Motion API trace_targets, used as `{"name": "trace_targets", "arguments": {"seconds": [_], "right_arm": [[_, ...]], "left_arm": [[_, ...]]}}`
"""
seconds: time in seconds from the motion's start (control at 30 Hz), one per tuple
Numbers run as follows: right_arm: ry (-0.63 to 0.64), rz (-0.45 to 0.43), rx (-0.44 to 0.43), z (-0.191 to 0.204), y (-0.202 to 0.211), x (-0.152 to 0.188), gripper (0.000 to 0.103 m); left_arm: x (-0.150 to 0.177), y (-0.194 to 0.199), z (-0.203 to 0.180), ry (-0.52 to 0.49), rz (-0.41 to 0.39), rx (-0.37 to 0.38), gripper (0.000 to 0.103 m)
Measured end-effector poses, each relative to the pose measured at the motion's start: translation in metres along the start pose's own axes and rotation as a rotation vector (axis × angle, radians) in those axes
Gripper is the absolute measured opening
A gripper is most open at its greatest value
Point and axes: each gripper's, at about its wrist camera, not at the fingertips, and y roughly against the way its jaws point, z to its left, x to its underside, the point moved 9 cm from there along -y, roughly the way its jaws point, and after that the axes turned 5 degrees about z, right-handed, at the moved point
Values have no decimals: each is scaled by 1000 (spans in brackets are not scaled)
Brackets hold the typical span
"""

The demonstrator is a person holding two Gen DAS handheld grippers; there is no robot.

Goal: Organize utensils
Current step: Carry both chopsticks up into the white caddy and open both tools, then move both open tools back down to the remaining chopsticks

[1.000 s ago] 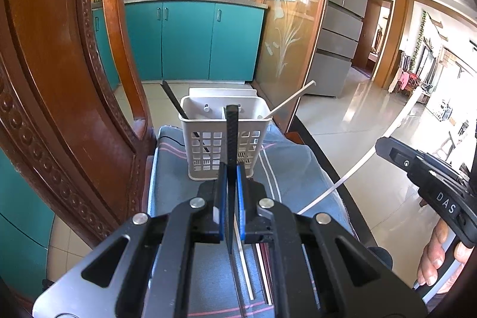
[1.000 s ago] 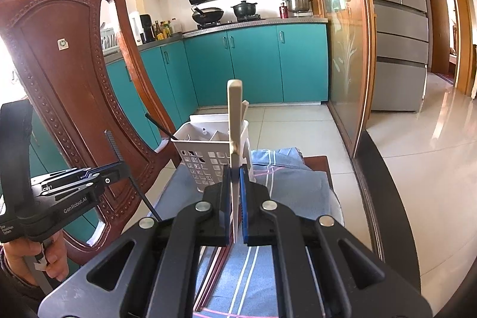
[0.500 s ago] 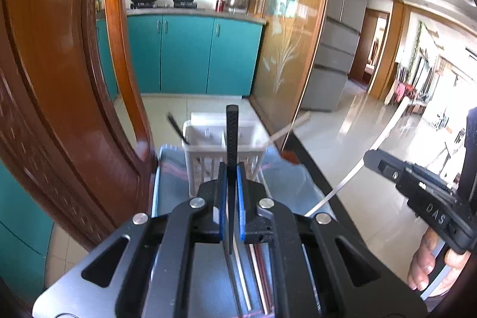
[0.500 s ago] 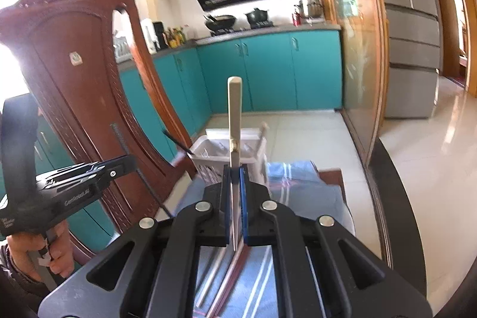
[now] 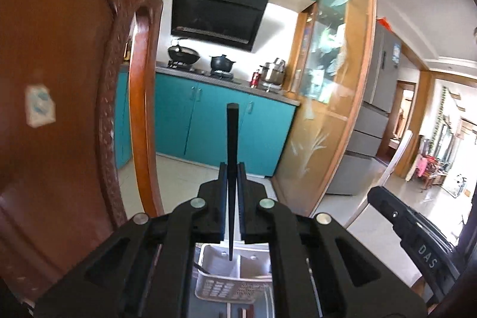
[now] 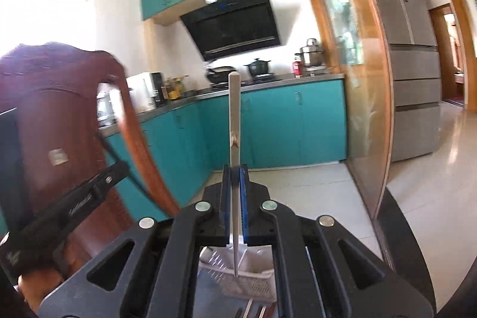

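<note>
Lifting since a second ago, the left claw [image 5: 231, 198] pinches a black chopstick [image 5: 231, 169], the white utensil basket [image 5: 235, 273] now low beneath its tip. Opposite, the right claw [image 6: 236, 198] clamps a white chopstick [image 6: 234, 139] above the same basket [image 6: 238, 273], likely poised for dropping in.

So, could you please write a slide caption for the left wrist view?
Left gripper holds a black chopstick upright above the white utensil basket, kitchen behind.

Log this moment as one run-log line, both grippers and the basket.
left gripper: shut on black chopstick | right gripper: shut on white chopstick | white basket: below both, chopsticks not yet in
</note>
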Motion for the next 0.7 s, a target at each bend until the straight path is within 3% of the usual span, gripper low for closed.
{"name": "trace_targets", "arguments": {"seconds": [0.17,0.37,0.6,0.7], "right_arm": [[61,57,90,-12,-59,50,6],[79,129,101,-21,-77,89,6],[109,39,88,-15,-32,80,17],[111,-20,19,-6,7,79,20]], "left_arm": [[37,-39,8,-2,89,-39,7],[75,-64,13,-38,175,-63,7],[88,-51,14,-47,177,-65,8],[92,-36,13,-49,171,-42,11]]}}
